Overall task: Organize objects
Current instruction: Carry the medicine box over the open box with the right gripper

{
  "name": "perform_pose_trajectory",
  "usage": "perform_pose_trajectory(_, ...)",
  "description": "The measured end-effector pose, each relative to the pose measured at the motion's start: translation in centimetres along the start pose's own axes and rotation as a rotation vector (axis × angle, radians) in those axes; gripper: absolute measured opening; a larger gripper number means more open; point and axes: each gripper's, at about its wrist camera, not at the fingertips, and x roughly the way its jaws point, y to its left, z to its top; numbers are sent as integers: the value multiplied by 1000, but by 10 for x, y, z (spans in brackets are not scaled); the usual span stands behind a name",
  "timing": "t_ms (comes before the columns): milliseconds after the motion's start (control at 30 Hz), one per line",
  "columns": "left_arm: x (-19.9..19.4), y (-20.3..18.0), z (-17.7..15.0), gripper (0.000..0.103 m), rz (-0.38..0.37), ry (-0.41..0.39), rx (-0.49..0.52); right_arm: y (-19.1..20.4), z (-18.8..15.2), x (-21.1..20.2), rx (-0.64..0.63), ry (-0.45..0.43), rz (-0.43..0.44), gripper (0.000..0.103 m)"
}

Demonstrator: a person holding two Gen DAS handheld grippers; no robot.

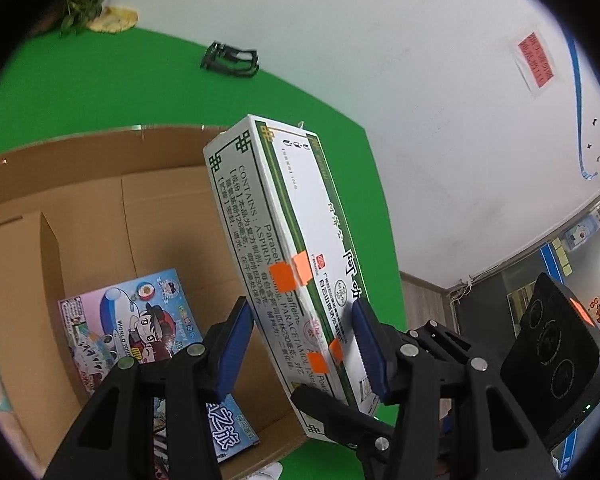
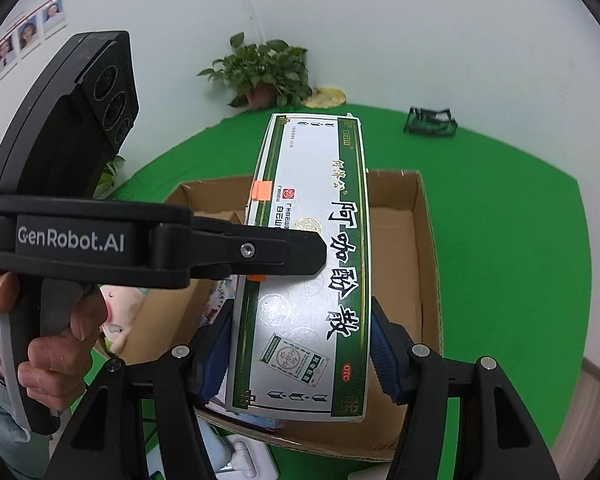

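Surface: green tablecloth [image 2: 500, 240], white wall behind.
Box: long white-and-green medicine carton [image 2: 312, 280], over the open brown cardboard box [image 2: 428, 248].
My tongs: right gripper [image 2: 304, 356] clamps its near end; left gripper [image 1: 300, 344] pinches its edge, sharing the load.

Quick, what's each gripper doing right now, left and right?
Left gripper: closed on the medicine box, near its middle.
Right gripper: closed on the same medicine box, at its near end, above the cardboard box.

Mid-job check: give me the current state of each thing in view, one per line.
Medicine box: lifted, tilted above the carton.
Cardboard carton: open, partly filled.
Cartoon box: lying inside the carton.
Right hand-held gripper: shut on the medicine box.
Left hand-held gripper: shut on the medicine box's edge.
Black frame: on the green table, untouched.
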Motion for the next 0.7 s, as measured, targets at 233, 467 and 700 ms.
perform_pose_trajectory(233,53,31,-11,50,12,122,-71,-35,-28,66,64,109,12,58)
perform_pose_trajectory(467,78,47,-19,50,14,201,-124,-53,-61,90,129,199,10,58)
perform_pose_trajectory(700,84,48,-21,52,36,231,-134,-50,-68,103,134,270,-25,58)
